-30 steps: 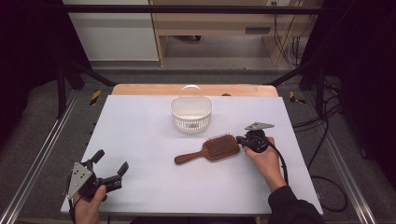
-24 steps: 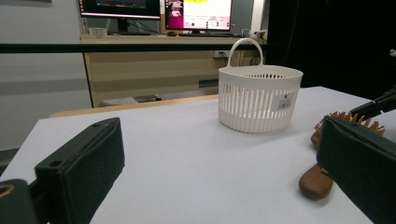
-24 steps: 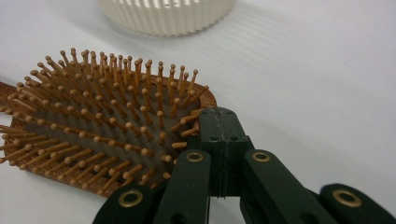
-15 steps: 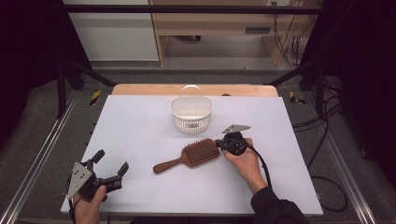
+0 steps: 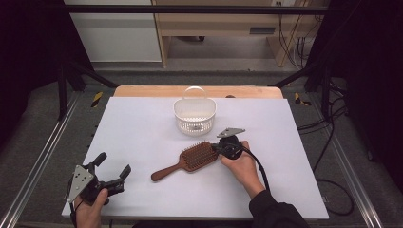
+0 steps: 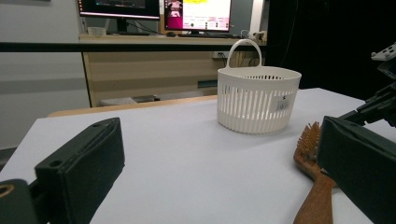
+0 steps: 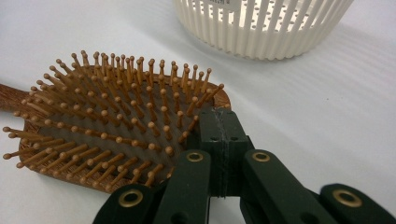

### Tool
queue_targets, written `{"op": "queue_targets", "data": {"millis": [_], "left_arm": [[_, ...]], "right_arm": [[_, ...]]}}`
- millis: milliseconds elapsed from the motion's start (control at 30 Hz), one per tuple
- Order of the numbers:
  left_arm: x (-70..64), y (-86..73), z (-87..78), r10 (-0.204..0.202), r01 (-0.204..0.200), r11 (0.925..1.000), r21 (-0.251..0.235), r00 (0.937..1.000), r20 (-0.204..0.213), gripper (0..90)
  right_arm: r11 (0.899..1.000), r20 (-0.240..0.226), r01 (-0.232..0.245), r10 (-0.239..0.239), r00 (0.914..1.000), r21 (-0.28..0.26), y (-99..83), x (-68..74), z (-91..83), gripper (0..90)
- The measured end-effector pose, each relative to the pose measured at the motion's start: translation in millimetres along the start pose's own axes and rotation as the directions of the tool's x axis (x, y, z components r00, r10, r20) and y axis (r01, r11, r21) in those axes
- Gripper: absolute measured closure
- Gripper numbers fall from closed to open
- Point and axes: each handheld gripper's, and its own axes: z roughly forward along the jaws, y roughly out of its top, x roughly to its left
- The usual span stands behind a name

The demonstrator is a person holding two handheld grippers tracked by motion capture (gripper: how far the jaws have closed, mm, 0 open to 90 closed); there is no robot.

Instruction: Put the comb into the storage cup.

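White table (image 5: 142,123) has much free surface at the left and front, where the left gripper (image 5: 113,174) rests with jaws spread wide, while the right gripper (image 5: 219,148), jaws pressed together, seems to pinch the hairbrush (image 5: 192,158) rim just before the basket (image 5: 194,114).

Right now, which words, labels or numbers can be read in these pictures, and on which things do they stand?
None can be read.
White basket: a small sticker, print too small to read.
Two monitors behind the table: screen text too blurred to read.
Wooden hairbrush: no marking visible.
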Motion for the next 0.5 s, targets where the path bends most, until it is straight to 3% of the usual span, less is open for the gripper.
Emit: {"op": "queue_targets", "data": {"millis": [267,500], "left_arm": [[1.1,0.4,1.0,0.02,-0.02,0.9998,0.009,0.9998,0.0,1.0],[5.1,0.8,-2.4,0.001,-0.001,1.0,-0.002,0.9999,-0.011,1.0]], "right_arm": [[1.0,-0.016,0.008,-0.008,0.9998,-0.005,1.3,5.3,3.6,90.0],[1.0,-0.036,0.03,-0.03,0.9989,-0.006,4.5,18.1,8.7,90.0]]}}
